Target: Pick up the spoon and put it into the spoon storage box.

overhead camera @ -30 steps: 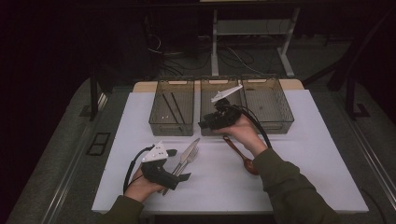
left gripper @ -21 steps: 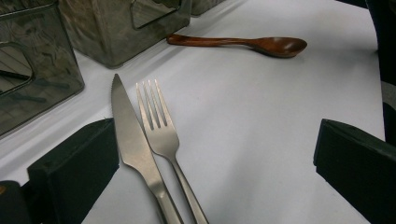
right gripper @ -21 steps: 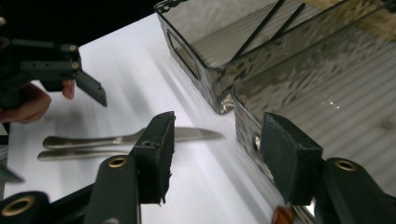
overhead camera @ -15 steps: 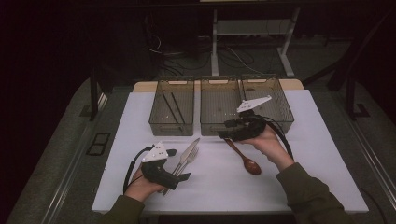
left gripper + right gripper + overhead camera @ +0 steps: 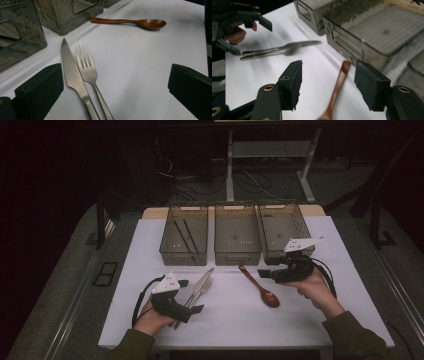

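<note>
A steel knife (image 5: 201, 280) and fork (image 5: 200, 292) lie side by side on the white table (image 5: 225, 320). My left gripper (image 5: 192, 296) rests by their handles, open. In the left gripper view the knife (image 5: 74, 77) and fork (image 5: 88, 68) lie between the wide-apart jaws of the left gripper (image 5: 115, 85), untouched. A brown wooden spoon (image 5: 260, 286) lies mid-table. My right gripper (image 5: 263, 273) hovers just right of it; its jaws have just been opening and grip nothing. In the right gripper view the spoon handle (image 5: 339, 80) lies on the table below the open right gripper (image 5: 332, 85).
Three clear bins stand in a row at the back: the left bin (image 5: 165, 245) holds dark chopsticks (image 5: 182, 232), beside it the middle bin (image 5: 237, 256) and the right bin (image 5: 267, 251). Table edges drop to a dark floor on both sides.
My right gripper has moved from over the middle bin to the right and toward me, ending beside the spoon. The left gripper, knife and fork have not moved.
</note>
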Action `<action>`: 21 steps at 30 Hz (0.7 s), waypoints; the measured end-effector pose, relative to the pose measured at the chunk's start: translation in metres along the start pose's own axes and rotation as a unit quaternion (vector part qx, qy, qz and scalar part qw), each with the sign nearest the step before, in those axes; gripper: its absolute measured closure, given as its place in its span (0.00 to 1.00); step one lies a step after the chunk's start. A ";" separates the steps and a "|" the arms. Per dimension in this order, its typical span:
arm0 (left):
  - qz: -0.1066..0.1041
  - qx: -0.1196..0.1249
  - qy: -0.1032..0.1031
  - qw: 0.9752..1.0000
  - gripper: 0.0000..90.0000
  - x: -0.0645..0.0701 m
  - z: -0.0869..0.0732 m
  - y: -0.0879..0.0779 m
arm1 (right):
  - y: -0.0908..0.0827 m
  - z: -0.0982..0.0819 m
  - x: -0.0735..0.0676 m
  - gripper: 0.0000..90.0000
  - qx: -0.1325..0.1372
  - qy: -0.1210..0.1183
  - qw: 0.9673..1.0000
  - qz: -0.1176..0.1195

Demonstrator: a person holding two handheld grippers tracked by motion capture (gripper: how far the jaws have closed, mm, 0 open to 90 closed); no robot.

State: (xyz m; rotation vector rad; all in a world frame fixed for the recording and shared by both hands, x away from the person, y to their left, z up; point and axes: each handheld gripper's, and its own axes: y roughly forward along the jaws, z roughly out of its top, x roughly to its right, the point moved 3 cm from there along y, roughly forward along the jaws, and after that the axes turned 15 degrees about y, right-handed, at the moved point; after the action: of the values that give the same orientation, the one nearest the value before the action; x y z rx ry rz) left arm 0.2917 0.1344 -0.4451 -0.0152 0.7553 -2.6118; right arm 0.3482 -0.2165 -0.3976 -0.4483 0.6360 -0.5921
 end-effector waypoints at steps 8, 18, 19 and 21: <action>0.002 0.005 -0.005 1.000 0.00 -0.001 0.000 -0.002 | -0.016 -0.024 0.011 0.39 -0.010 0.010 1.000 -0.019; 0.006 0.006 -0.003 1.000 0.00 -0.002 -0.001 -0.003 | -0.025 -0.052 0.019 0.40 -0.020 0.027 0.999 -0.031; 0.008 0.006 -0.003 1.000 0.00 -0.002 -0.001 -0.003 | -0.025 -0.055 0.019 0.39 -0.022 0.030 0.999 -0.032; 0.010 0.005 -0.003 1.000 0.00 -0.002 -0.001 -0.004 | -0.026 -0.060 0.020 0.39 -0.022 0.031 0.999 -0.034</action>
State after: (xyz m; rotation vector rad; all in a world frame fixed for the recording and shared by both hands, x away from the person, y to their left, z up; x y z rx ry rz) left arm 0.2919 0.1387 -0.4441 -0.0113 0.7368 -2.5950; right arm 0.3112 -0.2611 -0.4347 -0.4963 0.6962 -0.6592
